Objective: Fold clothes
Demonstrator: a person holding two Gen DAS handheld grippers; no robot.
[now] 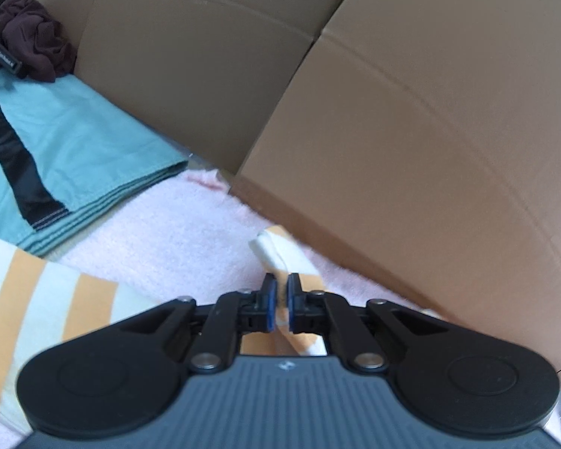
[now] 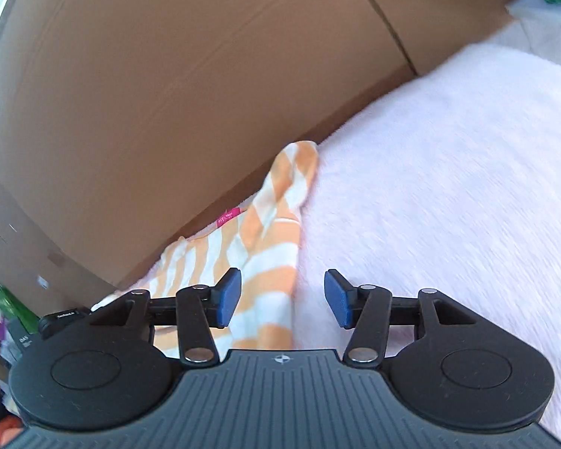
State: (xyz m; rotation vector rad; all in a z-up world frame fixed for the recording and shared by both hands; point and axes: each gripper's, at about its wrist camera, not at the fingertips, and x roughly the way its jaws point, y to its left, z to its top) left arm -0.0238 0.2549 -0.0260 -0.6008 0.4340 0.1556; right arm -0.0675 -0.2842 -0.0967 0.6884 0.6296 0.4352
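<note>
- Two big cardboard boxes (image 1: 411, 119) stand side by side along the far edge of the pink fluffy blanket (image 1: 175, 224), filling most of both views.
- The pink fluffy blanket covers the surface under everything else.
- A folded teal cloth (image 1: 82, 149) lies on the blanket to the left, with a black strap (image 1: 15, 157) across it and a dark maroon garment (image 1: 33, 37) bunched behind it.
- The orange-and-white striped garment (image 2: 269, 224) lies on the blanket close against the boxes, a pink label (image 2: 228, 219) near its edge.
- The left gripper (image 1: 279, 305) is clamped tight on a fold of the striped garment.
- The right gripper (image 2: 282, 297) stands partway spread over the striped garment's edge, its blue pads (image 2: 230, 295) not pressing anything.
</note>
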